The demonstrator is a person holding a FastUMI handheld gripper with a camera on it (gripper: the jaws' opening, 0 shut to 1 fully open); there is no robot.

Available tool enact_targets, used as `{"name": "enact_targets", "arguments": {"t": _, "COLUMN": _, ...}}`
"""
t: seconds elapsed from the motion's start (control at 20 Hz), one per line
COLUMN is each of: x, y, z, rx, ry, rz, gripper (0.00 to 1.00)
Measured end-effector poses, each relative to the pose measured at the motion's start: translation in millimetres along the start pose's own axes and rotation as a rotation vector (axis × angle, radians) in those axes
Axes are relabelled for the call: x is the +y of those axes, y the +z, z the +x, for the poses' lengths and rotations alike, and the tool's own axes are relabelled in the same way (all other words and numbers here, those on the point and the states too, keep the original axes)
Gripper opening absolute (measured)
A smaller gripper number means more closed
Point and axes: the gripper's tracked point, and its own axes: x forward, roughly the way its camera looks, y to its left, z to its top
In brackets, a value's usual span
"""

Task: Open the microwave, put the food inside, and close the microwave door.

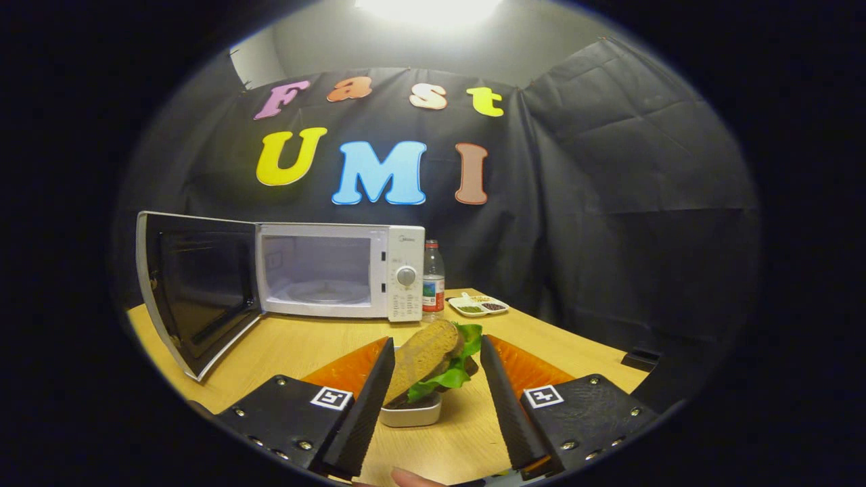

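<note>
White microwave [338, 270] at 11 o'clock stands open; my gripper [433, 399], spread unclenched, straddles the brown-bread lettuce sandwich [433, 362]; loading, closing remain.

Wood table [298, 348], black cloth wall [609, 203], ceiling light [426, 10]

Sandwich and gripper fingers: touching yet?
Cannot tell. In the gripper view the sandwich sits between the open gripper fingers; the left finger overlaps the bread, and the right shows a gap.

Nothing legible: the logo on the microwave [325, 270] and the label on the bottle [433, 279] are too small.
</note>
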Motion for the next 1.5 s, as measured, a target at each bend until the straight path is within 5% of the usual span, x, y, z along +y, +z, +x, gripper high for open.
{"name": "enact_targets", "arguments": {"t": 0.5, "x": 6, "y": -42, "z": 48, "rx": 0.23, "ry": 0.189, "rz": 0.397, "gripper": 0.79}}
{"name": "enact_targets", "arguments": {"t": 0.55, "x": 9, "y": -41, "z": 50, "rx": 0.236, "ry": 0.207, "rz": 0.419, "gripper": 0.57}}
{"name": "enact_targets", "arguments": {"t": 0.7, "x": 11, "y": -28, "z": 51, "rx": 0.203, "ry": 0.209, "rz": 0.413, "gripper": 0.27}}
{"name": "enact_targets", "arguments": {"t": 0.8, "x": 18, "y": -21, "z": 46, "rx": 0.181, "ry": 0.206, "rz": 0.355, "gripper": 0.21}}
{"name": "enact_targets", "arguments": {"t": 1.1, "x": 33, "y": 23, "z": 41, "rx": 0.076, "ry": 0.184, "rz": 0.203, "gripper": 0.21}}
{"name": "enact_targets", "arguments": {"t": 1.5, "x": 116, "y": 72, "z": 67, "rx": 0.021, "ry": 0.271, "rz": 0.105, "gripper": 0.2}}
